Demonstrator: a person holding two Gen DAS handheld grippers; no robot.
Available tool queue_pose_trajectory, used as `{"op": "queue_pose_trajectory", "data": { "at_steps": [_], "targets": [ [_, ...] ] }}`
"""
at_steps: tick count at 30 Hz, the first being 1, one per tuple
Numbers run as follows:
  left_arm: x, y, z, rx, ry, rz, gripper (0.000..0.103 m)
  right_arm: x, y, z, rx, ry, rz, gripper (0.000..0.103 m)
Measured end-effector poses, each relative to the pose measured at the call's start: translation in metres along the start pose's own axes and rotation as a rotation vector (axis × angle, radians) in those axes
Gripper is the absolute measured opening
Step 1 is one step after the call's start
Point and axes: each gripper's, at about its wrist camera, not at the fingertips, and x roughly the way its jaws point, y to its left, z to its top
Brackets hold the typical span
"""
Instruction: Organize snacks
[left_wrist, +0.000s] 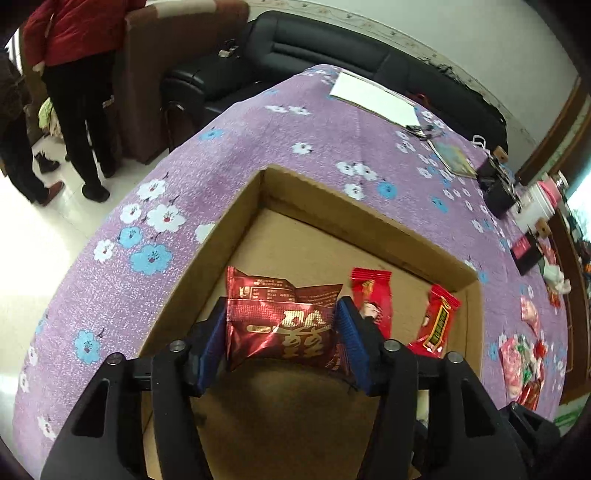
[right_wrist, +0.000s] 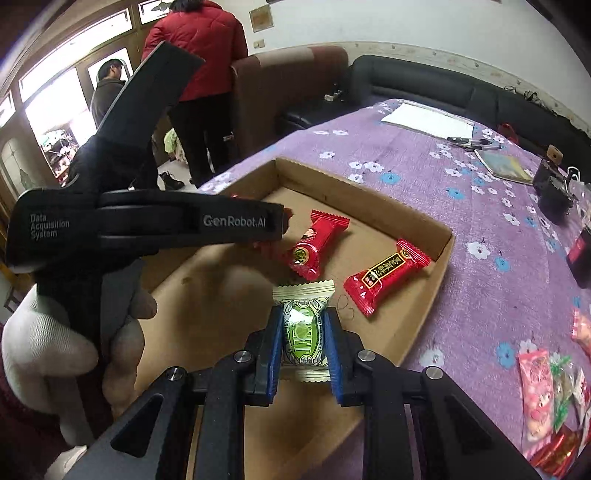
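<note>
Between the blue pads of my left gripper (left_wrist: 282, 304) is a dark red snack packet (left_wrist: 284, 325), held over the near left part of a shallow cardboard box (left_wrist: 332, 206). My right gripper (right_wrist: 303, 314) is shut on a small green-and-cream packet (right_wrist: 303, 332) above the near part of the same box (right_wrist: 369, 188). Two bright red candies lie on the box floor (right_wrist: 317, 243) (right_wrist: 388, 275). In the right wrist view the left gripper's black body (right_wrist: 147, 221) crosses the frame, held by a white-gloved hand (right_wrist: 44, 350); its tips hide most of the dark red packet there.
The box sits on a purple flowered cloth (left_wrist: 258, 147). Several loose snacks (right_wrist: 546, 398) lie on the cloth to the right. Farther back are a white paper (left_wrist: 373, 96), pens, a booklet (right_wrist: 506, 166) and a black device (right_wrist: 554, 188). Two people stand by a brown armchair and a black sofa.
</note>
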Motion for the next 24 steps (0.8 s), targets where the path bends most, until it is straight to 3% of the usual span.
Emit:
{"op": "queue_pose_trajectory", "data": {
  "at_steps": [2, 5, 8, 14, 16, 18, 20, 24],
  "targets": [
    [-0.003, 0.002, 0.000, -0.009, -0.018, -0.002, 0.058, 0.002, -0.001, -0.001, -0.001, -0.006, 0.001, 0.025],
    [-0.006, 0.004, 0.000, -0.023, -0.019, -0.018, 0.058, -0.001, -0.002, -0.002, 0.003, -0.029, -0.007, 0.036],
    [-0.019, 0.013, -0.003, -0.060, -0.034, -0.049, 0.058, -0.013, -0.008, -0.002, 0.032, -0.056, 0.010, 0.037],
    [-0.087, 0.018, -0.030, -0.086, -0.135, -0.128, 0.058, -0.067, -0.039, -0.016, 0.148, -0.127, 0.047, 0.037],
    [-0.115, 0.014, -0.046, -0.070, -0.174, -0.172, 0.058, -0.088, -0.055, -0.032, 0.224, -0.138, 0.089, 0.042],
    [-0.133, 0.010, -0.057, -0.062, -0.199, -0.191, 0.058, -0.107, -0.069, -0.048, 0.298, -0.156, 0.128, 0.057],
    [-0.152, 0.006, -0.069, -0.056, -0.223, -0.209, 0.058, -0.126, -0.080, -0.068, 0.364, -0.163, 0.178, 0.057],
    [-0.184, -0.005, -0.096, -0.025, -0.264, -0.253, 0.058, -0.148, -0.107, -0.106, 0.538, -0.080, 0.369, 0.058]
  ]
}}
